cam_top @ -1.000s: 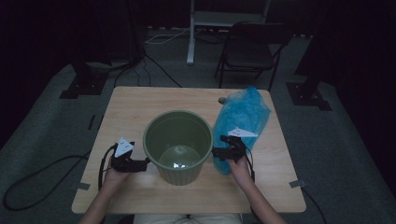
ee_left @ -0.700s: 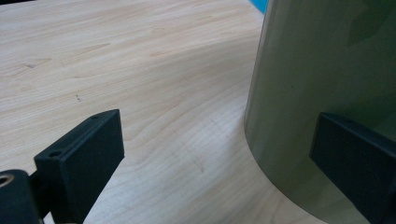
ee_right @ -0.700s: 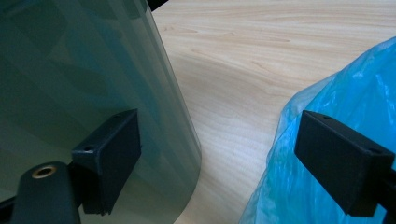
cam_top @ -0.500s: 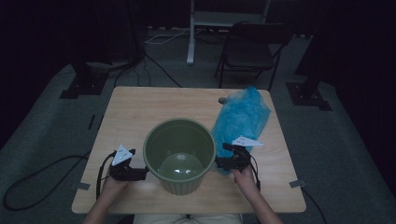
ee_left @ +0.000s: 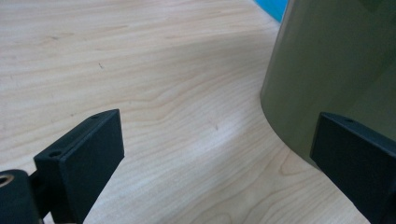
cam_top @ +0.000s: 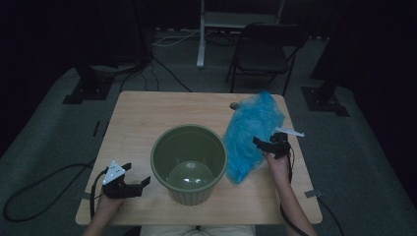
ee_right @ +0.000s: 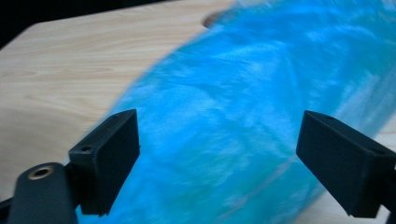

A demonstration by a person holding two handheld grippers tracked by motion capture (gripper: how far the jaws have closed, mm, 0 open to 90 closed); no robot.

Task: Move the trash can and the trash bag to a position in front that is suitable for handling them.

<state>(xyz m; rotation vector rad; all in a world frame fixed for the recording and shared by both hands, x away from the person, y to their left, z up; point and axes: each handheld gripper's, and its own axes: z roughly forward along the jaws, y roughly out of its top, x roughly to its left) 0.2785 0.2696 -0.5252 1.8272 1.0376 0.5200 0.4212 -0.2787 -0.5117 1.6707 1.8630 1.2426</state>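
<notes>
Bare table (cam_top: pixel 142 118) left of bucket (cam_top: pixel 189 162)

Left tool (cam_top: pixel 136 180) and right tool (cam_top: pixel 264 143), jaws wide apart.

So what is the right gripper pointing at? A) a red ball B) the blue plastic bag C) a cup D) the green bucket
B: the right gripper has its open jaws on either side of the blue plastic bag, which lies beside the green bucket.

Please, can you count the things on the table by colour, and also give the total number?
Green: 1, the bin
Blue: 1, the plastic bag
Black: 2, the left gripper and the right gripper, both with fingers spread
Total: 4
</notes>
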